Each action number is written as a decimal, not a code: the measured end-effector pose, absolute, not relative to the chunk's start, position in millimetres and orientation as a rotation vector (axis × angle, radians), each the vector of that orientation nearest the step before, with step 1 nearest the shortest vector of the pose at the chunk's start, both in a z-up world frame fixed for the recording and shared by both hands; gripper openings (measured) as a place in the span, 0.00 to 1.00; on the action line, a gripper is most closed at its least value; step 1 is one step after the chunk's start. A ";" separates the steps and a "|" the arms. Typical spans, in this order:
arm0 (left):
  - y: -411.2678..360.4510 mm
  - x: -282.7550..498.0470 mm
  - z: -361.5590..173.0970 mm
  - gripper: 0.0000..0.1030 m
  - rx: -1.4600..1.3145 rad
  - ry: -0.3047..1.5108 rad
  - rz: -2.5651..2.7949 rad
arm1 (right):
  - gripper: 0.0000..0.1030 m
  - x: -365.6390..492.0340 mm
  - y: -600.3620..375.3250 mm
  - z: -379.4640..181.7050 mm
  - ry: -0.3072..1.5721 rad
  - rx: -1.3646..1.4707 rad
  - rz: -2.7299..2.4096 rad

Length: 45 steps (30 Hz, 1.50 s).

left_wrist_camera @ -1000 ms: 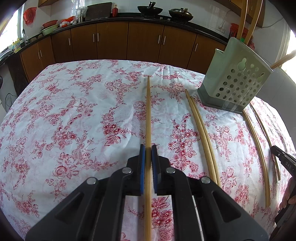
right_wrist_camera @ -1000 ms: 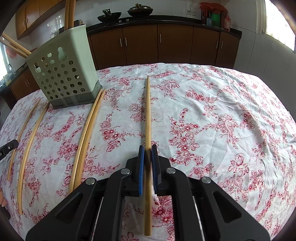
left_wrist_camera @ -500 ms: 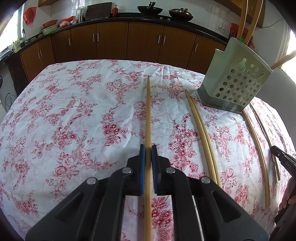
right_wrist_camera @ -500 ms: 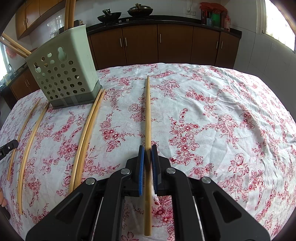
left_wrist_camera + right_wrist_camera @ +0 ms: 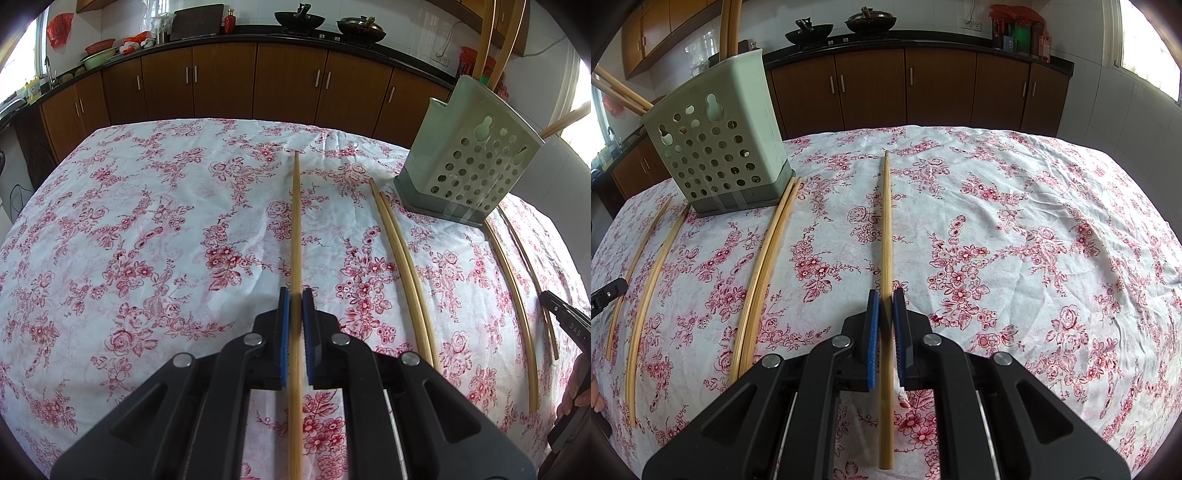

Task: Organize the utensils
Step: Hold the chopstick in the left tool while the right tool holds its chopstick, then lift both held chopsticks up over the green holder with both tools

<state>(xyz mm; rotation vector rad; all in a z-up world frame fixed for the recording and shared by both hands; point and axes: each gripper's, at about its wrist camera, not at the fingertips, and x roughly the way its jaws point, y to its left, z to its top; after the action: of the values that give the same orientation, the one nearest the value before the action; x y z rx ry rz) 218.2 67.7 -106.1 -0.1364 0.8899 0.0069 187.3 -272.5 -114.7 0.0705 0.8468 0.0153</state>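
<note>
Both jaws clamp shut: left gripper [image 5: 295,299] pinches one chopstick [image 5: 296,229], right gripper [image 5: 885,300] another chopstick [image 5: 886,221], each running up frame centre; green holder [image 5: 476,162] upper right.

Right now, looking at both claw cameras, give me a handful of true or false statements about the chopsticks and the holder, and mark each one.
1. Each claw is closed on one chopstick. True: the left claw grips a chopstick, and the right claw grips another chopstick.
2. The green holder is empty. False: chopsticks already stand in it.
3. The holder lies tipped on its side. False: it stands upright on the floral tablecloth.
4. A pair of chopsticks lies loose beside the holder. True.
5. The tablecloth is plain blue. False: it is white with red flowers.
</note>
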 end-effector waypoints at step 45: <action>60.4 174.9 47.5 0.08 -0.086 0.564 -0.071 | 0.08 149.0 -284.8 12.7 0.494 0.108 0.036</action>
<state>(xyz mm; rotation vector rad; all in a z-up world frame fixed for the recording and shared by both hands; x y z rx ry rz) 174.9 60.4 47.5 -0.0860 0.5635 -0.0712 149.0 -284.8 12.7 0.1081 0.4935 0.0356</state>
